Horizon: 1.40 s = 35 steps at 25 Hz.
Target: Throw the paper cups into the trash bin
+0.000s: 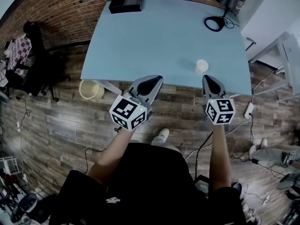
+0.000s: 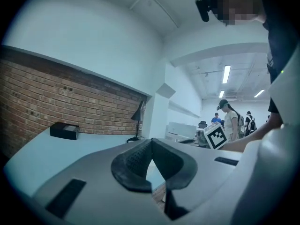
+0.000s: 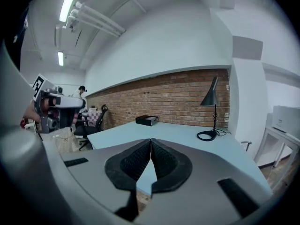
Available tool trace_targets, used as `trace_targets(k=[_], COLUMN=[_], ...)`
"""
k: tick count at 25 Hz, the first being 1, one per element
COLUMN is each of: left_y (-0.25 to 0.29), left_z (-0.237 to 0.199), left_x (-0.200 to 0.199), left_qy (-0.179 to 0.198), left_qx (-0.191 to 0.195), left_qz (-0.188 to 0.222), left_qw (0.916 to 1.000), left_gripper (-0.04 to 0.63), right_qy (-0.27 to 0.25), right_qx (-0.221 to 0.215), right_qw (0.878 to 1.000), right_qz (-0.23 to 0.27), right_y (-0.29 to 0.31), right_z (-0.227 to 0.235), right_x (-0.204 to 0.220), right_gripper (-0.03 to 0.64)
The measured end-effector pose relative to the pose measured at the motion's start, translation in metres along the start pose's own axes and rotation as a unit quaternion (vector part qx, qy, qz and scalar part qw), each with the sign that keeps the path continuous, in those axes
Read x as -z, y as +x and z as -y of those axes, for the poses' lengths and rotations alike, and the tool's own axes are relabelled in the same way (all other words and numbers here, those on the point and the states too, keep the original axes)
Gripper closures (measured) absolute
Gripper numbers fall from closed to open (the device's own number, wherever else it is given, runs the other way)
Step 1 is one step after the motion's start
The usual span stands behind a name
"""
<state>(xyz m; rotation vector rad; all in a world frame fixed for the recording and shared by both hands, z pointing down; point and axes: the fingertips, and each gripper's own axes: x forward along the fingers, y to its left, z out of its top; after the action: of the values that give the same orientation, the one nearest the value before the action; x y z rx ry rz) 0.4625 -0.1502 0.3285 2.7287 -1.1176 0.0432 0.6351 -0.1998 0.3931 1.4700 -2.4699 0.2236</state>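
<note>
Paper cup (image 1: pixel 202 66): one, white, on the light-blue table (image 1: pixel 140 46), close to the near edge and toward the right end. It sits just beyond the tips of my right gripper and touches neither gripper.

Trash bin (image 1: pixel 90 89): pale and round, on the wooden floor (image 1: pixel 61 125) below the table's near-left corner, beside a table leg and to the left of my left gripper. It is well apart from the cup.

My right gripper (image 1: pixel 209 81): fingers pressed together with nothing between them, held over the floor just short of the table edge.

My left gripper (image 1: pixel 152 82): fingers likewise closed tip to tip and empty, level with the right one at the table's near edge.

Black box (image 1: pixel 126 2): at the table's far edge, against the brick wall (image 1: pixel 61 8).

Black desk lamp (image 1: pixel 225 3): at the far-right corner of the table, with a ring-shaped base.

Office chair (image 1: pixel 33 55): dark, on the floor well to the left of the table.

Power strip (image 1: pixel 248 110): white, on the floor to the right.
</note>
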Motion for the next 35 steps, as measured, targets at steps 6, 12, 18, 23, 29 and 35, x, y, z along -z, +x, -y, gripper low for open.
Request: trace_targets(k=[6,12,18,23,29,35], left_y=[-0.003,-0.017,-0.021,-0.023,-0.046,-0.06], left_z=[-0.012,-0.024,-0.038,-0.048,-0.069,-0.08], left_x=[0.012,0.02,0.032,0.028,0.025,0.019], left_qy=[0.001,-0.013,-0.017,-0.018,-0.022,-0.021], left_qx=[-0.029,-0.052,-0.069,-0.083,-0.125,-0.141], left_qz=[-0.013,-0.016,-0.025,-0.019,-0.014,0.001], left_qw=[0.9995,0.9984,0.9971,0.9962,0.9918,0.9898], left_gripper=[0.592,0.592,0.592,0.592,0.592,0.592], right_qy=[-0.028,-0.063,-0.135,-0.204,-0.272,-0.29], right_qx=[-0.017,-0.022,-0.03,-0.056,-0.058,-0.066], right_qw=[0.998,0.991,0.972,0.944,0.907,0.883], right_qz=[-0.058,-0.118,-0.189,-0.254,-0.316,-0.363], right_y=[0.04,0.067,0.087,0.109,0.13,0.143], right_z=[0.022,0.037,0.052,0.059,0.068,0.067], right_x=[0.031,0.061,0.087,0.108,0.135,0.154], right_gripper=[0.611,0.611,0.539,0.448,0.434,0.434])
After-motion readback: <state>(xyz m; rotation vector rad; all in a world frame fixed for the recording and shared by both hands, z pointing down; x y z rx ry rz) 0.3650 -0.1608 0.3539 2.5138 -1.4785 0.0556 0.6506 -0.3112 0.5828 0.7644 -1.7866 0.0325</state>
